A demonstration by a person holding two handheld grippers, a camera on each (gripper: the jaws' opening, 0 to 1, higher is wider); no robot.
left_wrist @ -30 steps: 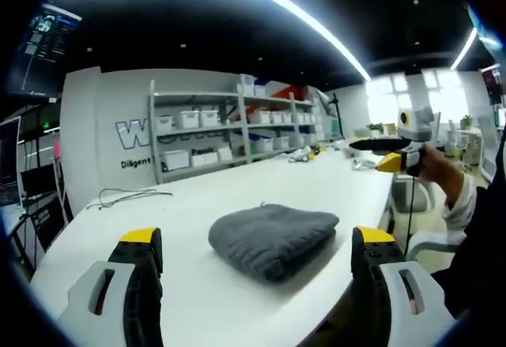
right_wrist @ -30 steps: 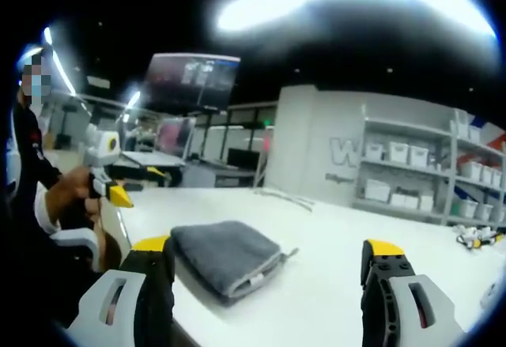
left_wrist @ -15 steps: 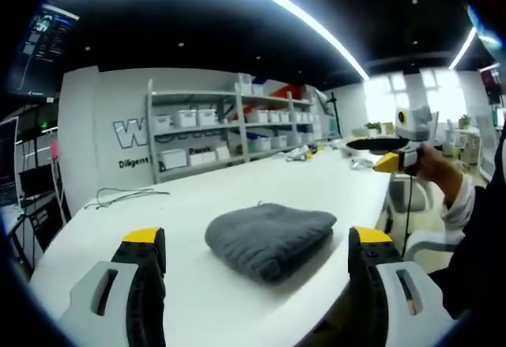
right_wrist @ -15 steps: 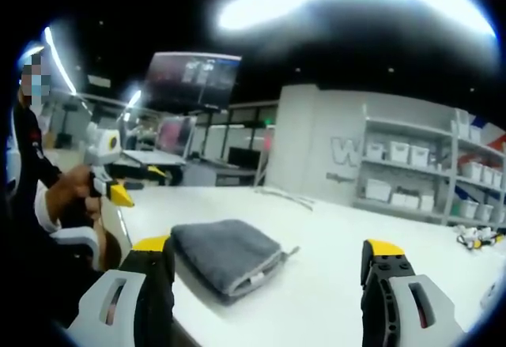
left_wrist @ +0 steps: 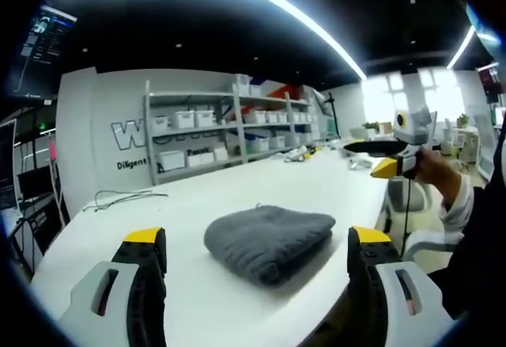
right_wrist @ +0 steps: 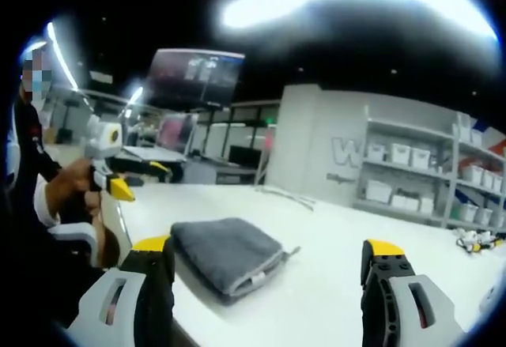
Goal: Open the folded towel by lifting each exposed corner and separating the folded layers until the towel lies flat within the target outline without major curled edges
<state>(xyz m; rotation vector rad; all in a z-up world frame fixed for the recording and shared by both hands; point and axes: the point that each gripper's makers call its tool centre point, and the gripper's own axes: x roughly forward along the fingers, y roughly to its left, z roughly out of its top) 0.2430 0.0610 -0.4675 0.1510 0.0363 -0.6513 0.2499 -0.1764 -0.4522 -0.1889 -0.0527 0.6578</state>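
On the white table (left_wrist: 237, 205), near its edge on my side, the grey folded towel (left_wrist: 269, 240) lay untouched, well apart from both tools. Left gripper (left_wrist: 257, 284) had its jaws wide apart, framing the towel from above the near edge; right gripper (right_wrist: 273, 284) was spread wide too, with the towel (right_wrist: 229, 254) low left beside its left jaw. No target outline that I could see on the tabletop.

For the step in hand, I judged I should drop low, pinch just the top layer at the corner with the little tag (right_wrist: 254, 281), and peel it away from the fold rather than grabbing the whole stack. The other tool should pin the lower layers.

Against a second earlier, little differed: the towel hadn't moved, both jaws stayed open, and each view shifted only slightly as my hands drifted.
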